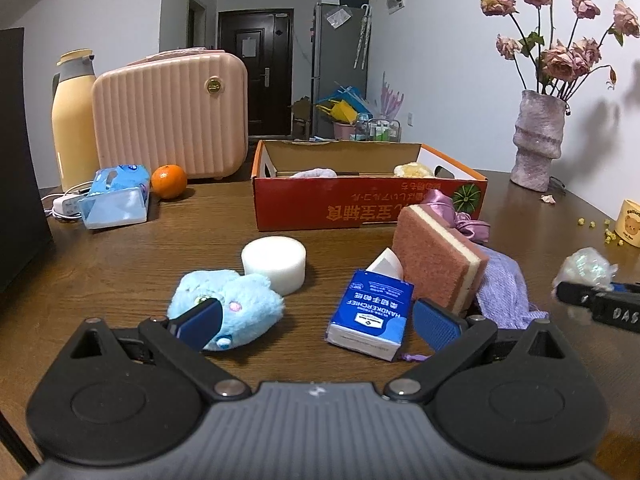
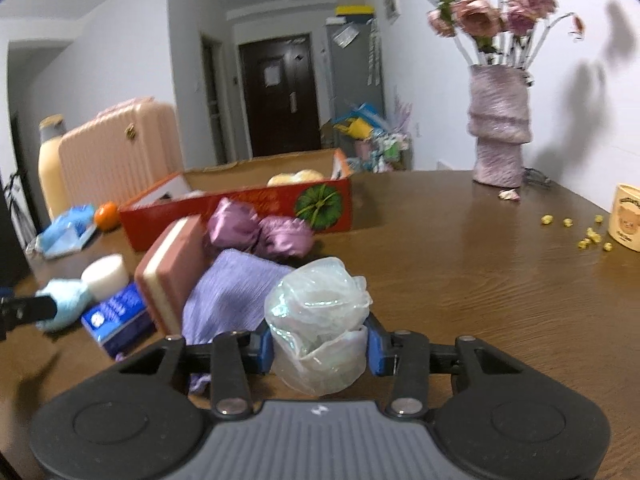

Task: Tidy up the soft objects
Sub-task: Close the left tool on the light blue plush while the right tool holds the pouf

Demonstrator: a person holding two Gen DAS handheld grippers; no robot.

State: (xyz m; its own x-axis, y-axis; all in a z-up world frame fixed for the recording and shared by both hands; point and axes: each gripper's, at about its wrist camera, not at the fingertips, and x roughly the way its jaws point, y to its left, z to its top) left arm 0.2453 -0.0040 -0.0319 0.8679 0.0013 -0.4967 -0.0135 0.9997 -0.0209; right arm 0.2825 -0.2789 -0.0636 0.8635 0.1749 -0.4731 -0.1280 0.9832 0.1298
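The right hand-held gripper [image 2: 320, 346] pinched a crinkly translucent pouf [image 2: 320, 316], likely bound for the red box [image 2: 248, 204]. The left hand-held gripper [image 1: 316, 326] was spread wide, one finger against the blue plush toy [image 1: 244, 304].

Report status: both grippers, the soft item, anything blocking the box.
Left gripper open, over table. Right gripper shut on iridescent mesh pouf. Sponge and purple cloth lie before the red box.

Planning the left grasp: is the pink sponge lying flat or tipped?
Tipped: the pink sponge stands on edge, leaning on the purple cloth.
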